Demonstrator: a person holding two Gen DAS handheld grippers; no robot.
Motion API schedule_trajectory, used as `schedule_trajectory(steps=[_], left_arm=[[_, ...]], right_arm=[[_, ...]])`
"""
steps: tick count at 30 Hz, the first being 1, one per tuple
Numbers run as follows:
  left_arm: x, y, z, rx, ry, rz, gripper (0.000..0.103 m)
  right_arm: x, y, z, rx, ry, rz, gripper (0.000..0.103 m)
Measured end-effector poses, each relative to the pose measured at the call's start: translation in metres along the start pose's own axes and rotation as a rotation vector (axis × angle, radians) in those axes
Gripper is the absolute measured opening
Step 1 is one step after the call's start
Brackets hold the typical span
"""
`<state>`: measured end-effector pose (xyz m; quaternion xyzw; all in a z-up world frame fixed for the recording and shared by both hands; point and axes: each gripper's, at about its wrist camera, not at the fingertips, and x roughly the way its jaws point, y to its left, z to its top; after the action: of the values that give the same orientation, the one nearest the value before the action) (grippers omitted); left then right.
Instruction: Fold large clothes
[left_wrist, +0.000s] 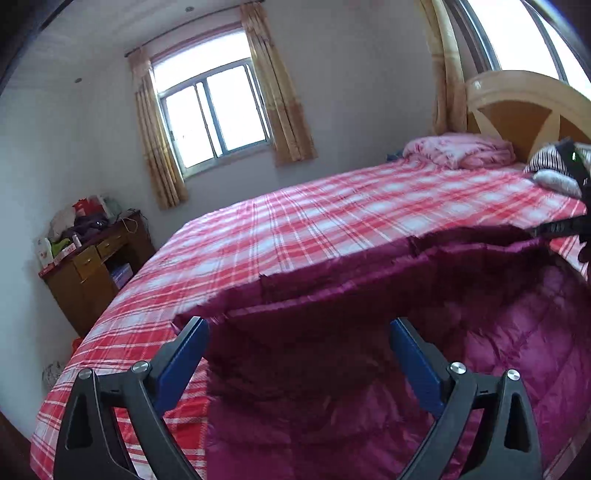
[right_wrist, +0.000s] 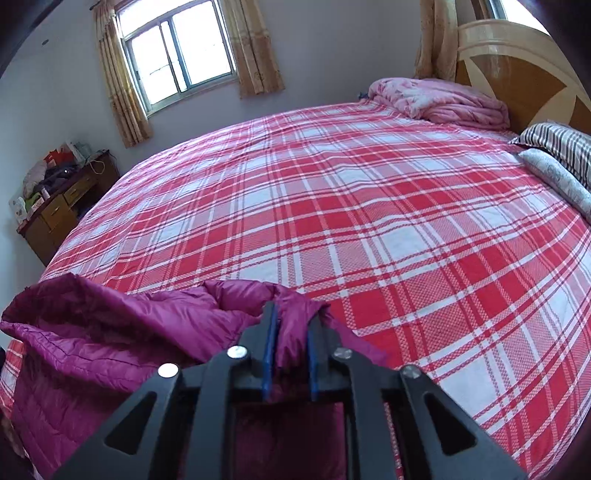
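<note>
Garment: magenta quilted down coat, spread on the red plaid bed sheet, directly ahead of and under both tools.
Left gripper: jaws spread wide, nothing between the pads; a folded coat edge lies just ahead.
Right gripper: jaws narrowly apart, a fold of coat between them; whether the pads press it, I cannot tell.
Handling: probably light, puffy, springy; the slick shell may slip.
Hold: take hem or seam edges, where layers bunch.
</note>
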<state>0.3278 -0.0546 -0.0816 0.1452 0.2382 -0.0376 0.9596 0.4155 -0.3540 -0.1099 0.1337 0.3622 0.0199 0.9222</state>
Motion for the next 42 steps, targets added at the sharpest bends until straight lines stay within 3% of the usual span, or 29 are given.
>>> schedule_trajectory(steps=[1,2,4,6,9,13,16,18,20,23,32,42], left_arm=[[0.010,-0.003,-0.004,0.000,0.024,0.009,0.098],[0.019,-0.005,-0.007,-0.007,0.051,0.012,0.098],[0.034,-0.003,-0.013,-0.035,0.106,0.024,0.098],[0.039,0.002,-0.013,-0.070,0.119,0.016,0.098],[0.037,0.004,-0.004,-0.079,0.099,0.032,0.098],[0.025,-0.003,0.014,-0.089,0.037,0.020,0.098],[0.028,-0.019,0.022,-0.018,0.003,0.046,0.098],[0.051,-0.023,0.021,0.004,0.062,0.067,0.098],[0.075,-0.019,0.017,-0.042,0.139,0.079,0.098],[0.105,-0.005,0.003,-0.139,0.251,0.029,0.098],[0.124,-0.005,-0.008,-0.184,0.296,-0.023,0.100],[0.130,-0.011,-0.011,-0.163,0.325,-0.020,0.102]], right_arm=[[-0.005,0.000,0.001,0.010,-0.014,-0.013,0.053],[-0.015,0.001,0.001,0.016,-0.044,-0.028,0.078],[-0.038,0.008,0.002,-0.003,-0.111,-0.028,0.087],[-0.054,0.026,0.003,-0.069,-0.136,-0.045,0.087],[-0.058,0.062,0.003,-0.130,-0.135,0.010,0.087],[-0.024,0.117,-0.007,-0.218,-0.082,0.092,0.086],[0.011,0.136,-0.023,-0.286,-0.057,0.053,0.084],[0.035,0.133,-0.025,-0.284,-0.019,0.016,0.084],[0.051,0.119,-0.023,-0.231,0.017,0.003,0.083],[0.064,0.097,-0.017,-0.144,0.049,0.006,0.083],[0.071,0.095,-0.023,-0.158,0.075,-0.009,0.083],[0.073,0.092,-0.027,-0.147,0.097,-0.013,0.083]])
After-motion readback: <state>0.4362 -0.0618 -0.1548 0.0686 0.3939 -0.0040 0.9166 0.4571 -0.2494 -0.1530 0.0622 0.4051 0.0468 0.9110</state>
